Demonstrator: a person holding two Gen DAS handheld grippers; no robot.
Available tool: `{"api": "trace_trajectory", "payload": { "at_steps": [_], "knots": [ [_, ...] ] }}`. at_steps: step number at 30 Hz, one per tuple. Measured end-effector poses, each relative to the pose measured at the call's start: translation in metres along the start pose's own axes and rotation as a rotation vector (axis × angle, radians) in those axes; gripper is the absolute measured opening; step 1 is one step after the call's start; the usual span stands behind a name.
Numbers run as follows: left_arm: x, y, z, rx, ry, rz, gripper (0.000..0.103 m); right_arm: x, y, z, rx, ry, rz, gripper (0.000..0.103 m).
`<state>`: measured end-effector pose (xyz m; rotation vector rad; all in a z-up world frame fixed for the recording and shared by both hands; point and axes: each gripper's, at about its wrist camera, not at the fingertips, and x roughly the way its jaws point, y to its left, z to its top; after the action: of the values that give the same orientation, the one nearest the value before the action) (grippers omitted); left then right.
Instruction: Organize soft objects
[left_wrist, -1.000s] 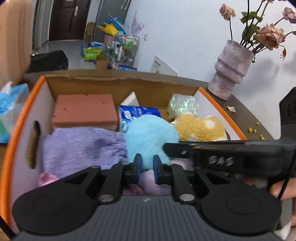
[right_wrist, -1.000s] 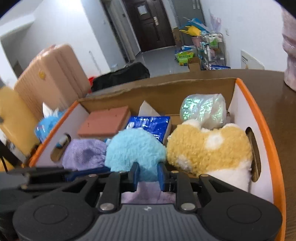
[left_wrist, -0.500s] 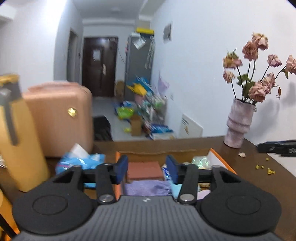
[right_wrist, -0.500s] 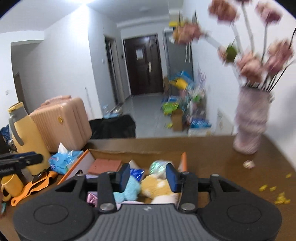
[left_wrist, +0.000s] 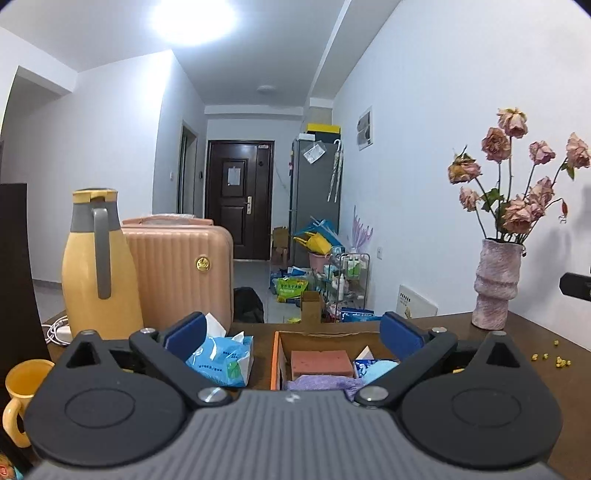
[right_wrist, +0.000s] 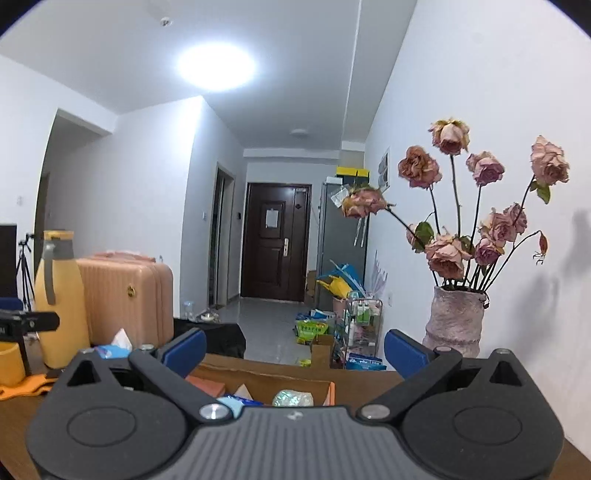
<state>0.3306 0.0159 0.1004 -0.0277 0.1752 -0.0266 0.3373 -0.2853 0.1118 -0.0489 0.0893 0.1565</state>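
Note:
An orange-rimmed cardboard box (left_wrist: 275, 358) sits low in the left wrist view, holding a brick-red sponge (left_wrist: 321, 363), a purple cloth (left_wrist: 317, 382), a blue plush (left_wrist: 380, 369) and a blue packet (left_wrist: 360, 365). My left gripper (left_wrist: 291, 338) hovers level above and behind the box, its jaws opening wide with nothing between them. My right gripper (right_wrist: 293, 350) is likewise opening wide and empty, above the box (right_wrist: 330, 393), where the sponge (right_wrist: 207, 386), the packet (right_wrist: 236, 400) and a shiny plastic bag (right_wrist: 293, 398) peek out. The yellow plush is hidden.
On the brown table stand a blue tissue pack (left_wrist: 221, 360), a yellow jug (left_wrist: 99, 266) and a yellow mug (left_wrist: 22, 395) to the left, and a vase of dried roses (left_wrist: 496, 284) with yellow crumbs (left_wrist: 554, 360) to the right. A pink suitcase (left_wrist: 181, 273) stands behind.
Both grippers rose and drew back out of the box, tilting from looking down to level. Their jaws went from nearly shut to wide apart. The box contents stayed put.

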Motion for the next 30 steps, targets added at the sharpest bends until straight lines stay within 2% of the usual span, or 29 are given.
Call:
{"api": "trace_trajectory", "payload": {
  "at_steps": [6,11,18,20,25,30],
  "knots": [
    [-0.024,-0.003,0.001,0.013,-0.026,0.000,0.103,-0.020,0.005,-0.002,-0.004,-0.012,-0.011,0.103],
    [-0.073,-0.013,-0.019,0.109,-0.012,0.069,0.103,-0.056,0.009,-0.015,0.017,0.004,-0.009,0.103],
    [-0.171,-0.018,-0.074,0.108,-0.043,0.020,0.103,-0.143,0.033,-0.054,-0.001,0.037,-0.007,0.103],
    [-0.195,-0.017,-0.089,0.094,-0.045,0.031,0.103,-0.168,0.043,-0.069,0.009,0.049,0.011,0.103],
    [-0.243,-0.012,-0.117,0.041,-0.013,0.063,0.103,-0.224,0.070,-0.102,0.016,0.071,0.041,0.103],
    [-0.282,-0.013,-0.135,0.082,-0.009,0.056,0.103,-0.276,0.090,-0.123,0.020,0.052,0.085,0.103]
  ]
}}
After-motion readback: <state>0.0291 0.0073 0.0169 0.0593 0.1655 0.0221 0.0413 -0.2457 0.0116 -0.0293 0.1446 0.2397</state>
